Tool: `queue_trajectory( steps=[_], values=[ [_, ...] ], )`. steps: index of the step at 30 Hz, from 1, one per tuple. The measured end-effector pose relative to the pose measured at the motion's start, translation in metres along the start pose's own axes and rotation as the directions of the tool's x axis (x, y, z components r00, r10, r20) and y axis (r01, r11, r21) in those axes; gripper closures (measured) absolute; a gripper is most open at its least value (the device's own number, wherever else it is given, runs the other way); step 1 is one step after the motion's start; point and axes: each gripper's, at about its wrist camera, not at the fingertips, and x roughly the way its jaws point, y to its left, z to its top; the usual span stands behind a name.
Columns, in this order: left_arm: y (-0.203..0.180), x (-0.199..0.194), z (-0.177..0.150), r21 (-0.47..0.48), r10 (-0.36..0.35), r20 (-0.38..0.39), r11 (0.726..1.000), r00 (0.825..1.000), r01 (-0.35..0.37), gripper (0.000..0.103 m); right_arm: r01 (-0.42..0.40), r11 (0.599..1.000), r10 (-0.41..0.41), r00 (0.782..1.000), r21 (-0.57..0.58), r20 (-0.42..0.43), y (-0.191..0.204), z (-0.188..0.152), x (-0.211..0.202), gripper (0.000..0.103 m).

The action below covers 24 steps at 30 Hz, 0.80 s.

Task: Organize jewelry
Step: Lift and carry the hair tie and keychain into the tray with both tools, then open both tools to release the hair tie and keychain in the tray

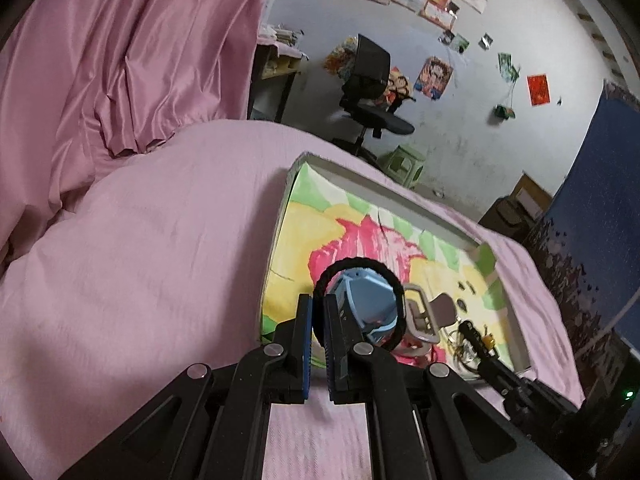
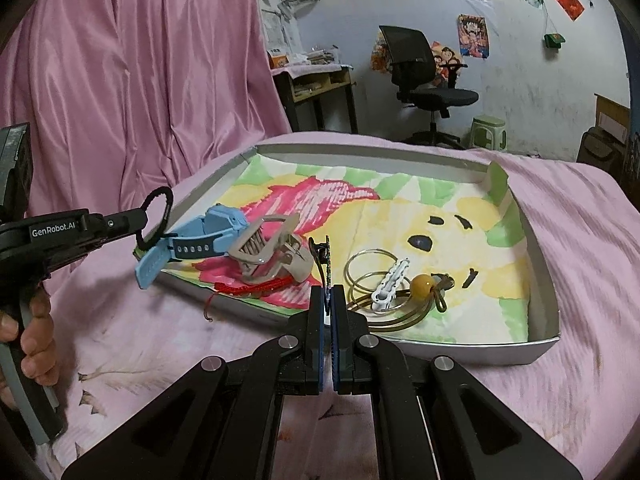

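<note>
One braided black hair tie, ring-shaped.

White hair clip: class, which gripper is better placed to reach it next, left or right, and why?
Right, probably. The right gripper is beside the white hair clip, though shut on a thin dark piece. The left gripper, holding the black hair tie, is further off, past the blue watch.

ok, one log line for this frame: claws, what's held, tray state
left claw: shut on black hair tie | right claw: shut on thin dark piece, unclear | tray: blue watch, grey hair clip, rings
</note>
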Motion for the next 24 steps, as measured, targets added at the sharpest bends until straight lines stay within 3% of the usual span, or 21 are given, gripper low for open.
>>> queue_trajectory(
  steps=[16, 24],
  values=[
    [-0.0044, 0.0069, -0.0027, 0.055, 0.056, -0.04, 0.997, 0.998, -0.054, 0.097, -0.001, 1.0, 0.001, 1.0, 0.003, -0.008, 0.0003, 0.0002, 0.0035, 0.1],
    [-0.0069, 0.002, -0.0059, 0.082, 0.047, -0.034, 0.996, 0.998, -0.044, 0.09, 0.002, 1.0, -0.002, 1.0, 0.005, -0.003, -0.0007, -0.0002, 0.0043, 0.099]
  ],
)
